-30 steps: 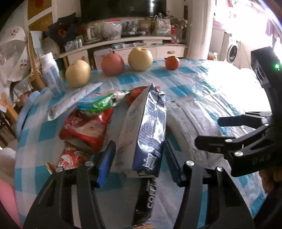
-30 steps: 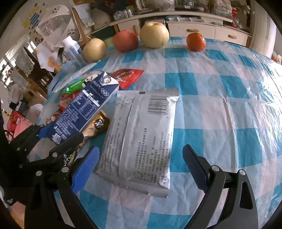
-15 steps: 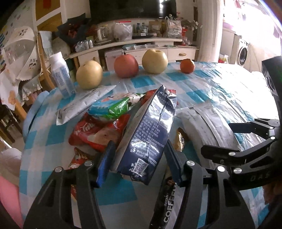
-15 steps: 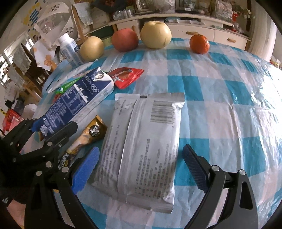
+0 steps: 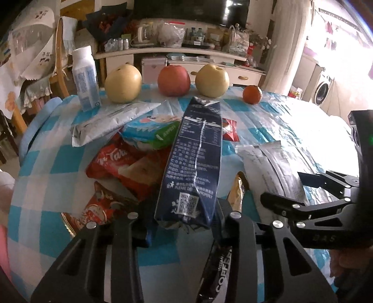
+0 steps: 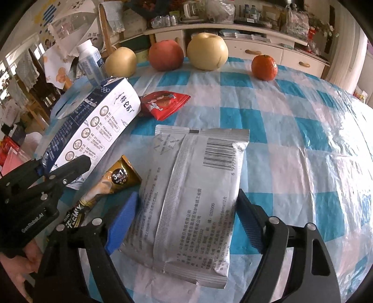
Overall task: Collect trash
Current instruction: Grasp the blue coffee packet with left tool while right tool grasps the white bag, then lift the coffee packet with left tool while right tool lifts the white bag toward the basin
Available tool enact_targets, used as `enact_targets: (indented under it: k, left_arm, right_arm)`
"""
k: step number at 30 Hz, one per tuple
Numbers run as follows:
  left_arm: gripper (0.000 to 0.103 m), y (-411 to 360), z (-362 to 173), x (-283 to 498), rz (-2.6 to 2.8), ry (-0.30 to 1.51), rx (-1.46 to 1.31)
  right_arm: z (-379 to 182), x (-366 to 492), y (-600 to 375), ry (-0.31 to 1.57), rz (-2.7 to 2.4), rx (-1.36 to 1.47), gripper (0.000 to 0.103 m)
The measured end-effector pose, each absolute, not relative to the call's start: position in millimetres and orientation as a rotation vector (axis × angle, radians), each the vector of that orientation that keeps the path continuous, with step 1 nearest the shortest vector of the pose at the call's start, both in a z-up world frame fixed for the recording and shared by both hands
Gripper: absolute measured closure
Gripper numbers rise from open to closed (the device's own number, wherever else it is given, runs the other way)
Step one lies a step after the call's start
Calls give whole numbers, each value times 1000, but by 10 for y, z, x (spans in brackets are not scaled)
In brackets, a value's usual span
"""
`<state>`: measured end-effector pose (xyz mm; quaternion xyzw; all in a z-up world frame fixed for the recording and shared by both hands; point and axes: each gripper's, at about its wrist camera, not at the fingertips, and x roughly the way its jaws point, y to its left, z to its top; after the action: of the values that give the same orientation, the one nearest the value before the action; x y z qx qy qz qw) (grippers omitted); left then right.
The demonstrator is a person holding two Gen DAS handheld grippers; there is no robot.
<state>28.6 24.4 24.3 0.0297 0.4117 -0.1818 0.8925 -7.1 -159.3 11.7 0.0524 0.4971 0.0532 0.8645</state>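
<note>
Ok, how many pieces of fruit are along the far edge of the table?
4, in a row from left to right: a yellow pear, a red apple, a second, larger pear, and a small orange set apart at the right end.

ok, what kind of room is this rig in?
Most likely a lived-in home living or dining room: a table with a blue-and-white checked plastic cloth, a cluttered white sideboard with drawers, a dark television screen above it, and a white front-loading washing machine off to the side.

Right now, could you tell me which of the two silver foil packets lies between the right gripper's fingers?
The silver foil packet with the barcode, seam side up beside the coffee sachet; the other silver packet lies far off near the white bottle.
</note>
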Motion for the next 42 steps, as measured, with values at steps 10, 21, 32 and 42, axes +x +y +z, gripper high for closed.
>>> enact_targets:
  k: [10, 21, 32, 42]
  left_arm:
    - [69, 319, 317, 183, -415, 835, 26]
    - [69, 409, 397, 42, -430, 809, 13]
    - [69, 518, 488, 6, -452, 776, -27]
    - [69, 685, 614, -85, -457, 728, -67]
  right_arm:
    - [204, -123, -1691, 994, 106, 133, 47]
    - [204, -120, -1684, 1006, 96, 178, 14]
    - [38, -68, -1404, 1021, 68, -22, 21]
    - [118, -214, -1410, 963, 53, -74, 29]
